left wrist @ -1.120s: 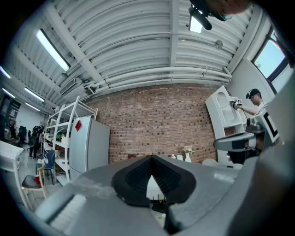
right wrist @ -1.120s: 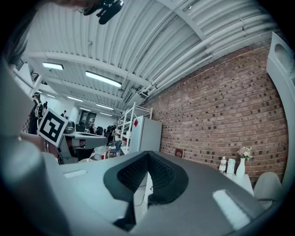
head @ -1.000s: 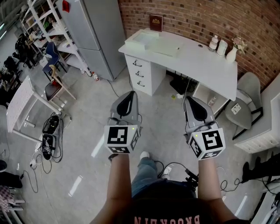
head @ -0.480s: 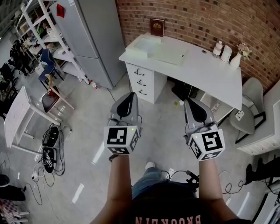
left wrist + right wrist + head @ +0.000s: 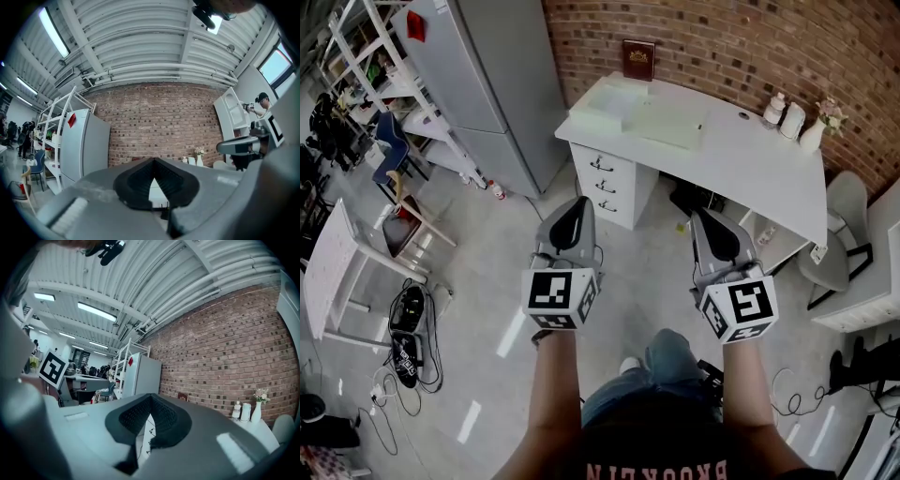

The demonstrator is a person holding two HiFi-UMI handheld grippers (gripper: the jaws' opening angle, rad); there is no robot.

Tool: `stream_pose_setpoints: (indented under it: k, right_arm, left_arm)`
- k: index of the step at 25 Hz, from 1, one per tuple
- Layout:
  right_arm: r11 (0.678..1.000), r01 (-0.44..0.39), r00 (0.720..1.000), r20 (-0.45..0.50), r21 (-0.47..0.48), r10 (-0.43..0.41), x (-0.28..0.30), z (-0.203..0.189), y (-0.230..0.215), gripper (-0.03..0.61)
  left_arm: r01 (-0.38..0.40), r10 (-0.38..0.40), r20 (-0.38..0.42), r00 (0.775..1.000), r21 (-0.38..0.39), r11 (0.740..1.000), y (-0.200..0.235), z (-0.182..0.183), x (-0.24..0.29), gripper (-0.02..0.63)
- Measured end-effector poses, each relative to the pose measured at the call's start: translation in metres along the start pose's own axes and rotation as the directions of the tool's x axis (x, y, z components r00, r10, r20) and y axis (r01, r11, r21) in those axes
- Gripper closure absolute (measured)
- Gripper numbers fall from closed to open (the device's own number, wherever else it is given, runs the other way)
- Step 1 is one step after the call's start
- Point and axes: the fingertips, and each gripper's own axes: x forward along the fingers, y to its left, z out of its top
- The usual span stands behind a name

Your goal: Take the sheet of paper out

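Observation:
A white desk (image 5: 750,159) stands against the brick wall, some way ahead of both grippers. On its left half lies a pale green sheet (image 5: 670,120) beside a flat white box (image 5: 605,101). I cannot tell whether the sheet is loose paper or a folder. My left gripper (image 5: 577,202) (image 5: 153,160) and right gripper (image 5: 710,214) (image 5: 151,395) are held level over the floor, side by side, pointing at the desk. Both have their jaws closed tip to tip with nothing between them.
The desk has drawers (image 5: 605,183) on its left side, and bottles with a vase (image 5: 792,117) at the back right. A grey cabinet (image 5: 487,75) and white rack (image 5: 375,84) stand left. A grey chair (image 5: 848,234) is right. Cables (image 5: 408,328) lie on the floor.
The desk has drawn nearer and sits lower in the head view as the person walks toward it. Both grippers keep their pose and stay closed.

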Motion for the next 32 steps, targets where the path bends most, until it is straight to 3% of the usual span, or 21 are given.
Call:
stream_pose_setpoints:
  k: [6, 13, 24, 32]
  right_arm:
    - [1.0, 0.012, 1.0, -0.01, 0.015, -0.012, 0.049, -0.005, -0.009, 0.58]
    - [0.999, -0.048, 0.999, 0.003, 0.01, 0.048, 0.117, -0.013, -0.023, 0.58]
    - [0.992, -0.123, 0.992, -0.003, -0.011, 0.123, 0.265, -0.029, -0.075, 0.588]
    - [0.992, -0.089, 0.996, 0.004, -0.092, 0.09, 0.347, -0.038, -0.128, 0.588]
  left_arm:
    - [-0.008, 0.008, -0.001, 1.0, -0.002, 1.0, 0.029, -0.004, 0.03, 0.614]
    - [-0.03, 0.03, 0.004, 1.0, 0.012, 0.999, 0.065, -0.014, 0.084, 0.614]
    - [-0.049, 0.051, -0.052, 0.997, 0.033, 0.998, 0.128, -0.039, 0.224, 0.614]
    - [-0.054, 0.056, -0.063, 0.996, 0.032, 0.998, 0.16, -0.05, 0.319, 0.614]
